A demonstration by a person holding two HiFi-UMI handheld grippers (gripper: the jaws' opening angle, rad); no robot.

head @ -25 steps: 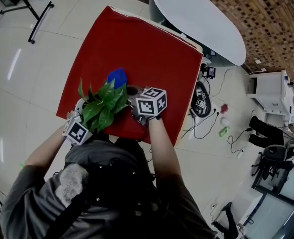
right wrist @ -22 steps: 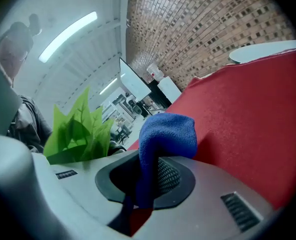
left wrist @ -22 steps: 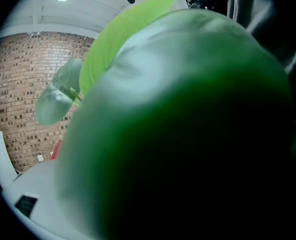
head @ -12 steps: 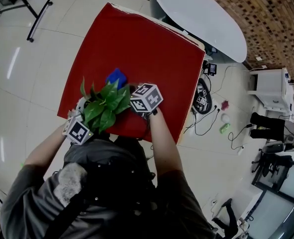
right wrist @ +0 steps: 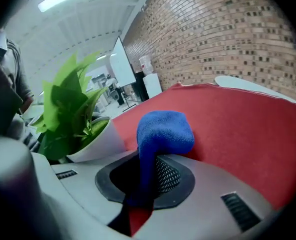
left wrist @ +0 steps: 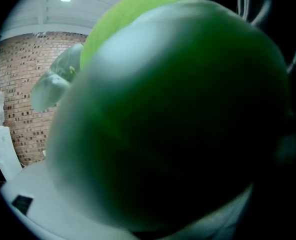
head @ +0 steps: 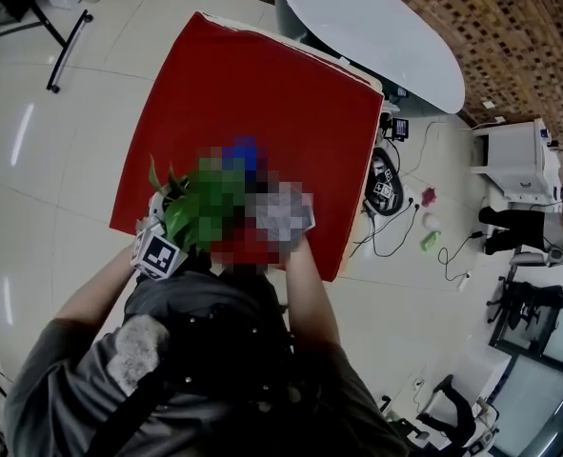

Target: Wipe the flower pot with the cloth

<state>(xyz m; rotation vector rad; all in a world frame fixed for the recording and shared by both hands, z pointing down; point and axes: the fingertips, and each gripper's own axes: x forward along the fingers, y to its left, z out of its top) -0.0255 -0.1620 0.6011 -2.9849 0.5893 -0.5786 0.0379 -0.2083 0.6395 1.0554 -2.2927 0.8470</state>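
Flower pot (right wrist: 95, 141) white, glossy, green-leafed; right gripper (right wrist: 142, 184) jaws pinch blue cloth (right wrist: 163, 131); left gripper (head: 157, 253) jaws unreadable behind leaf (left wrist: 178, 124).

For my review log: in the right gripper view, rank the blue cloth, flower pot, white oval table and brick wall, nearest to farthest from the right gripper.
1. blue cloth, clamped in the jaws, centre.
2. flower pot, close at left.
3. white oval table, far right.
4. brick wall, behind everything.

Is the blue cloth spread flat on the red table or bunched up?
Bunched up: the blue terry cloth rises as a folded wad out of the right gripper, whose jaws pinch its lower end.
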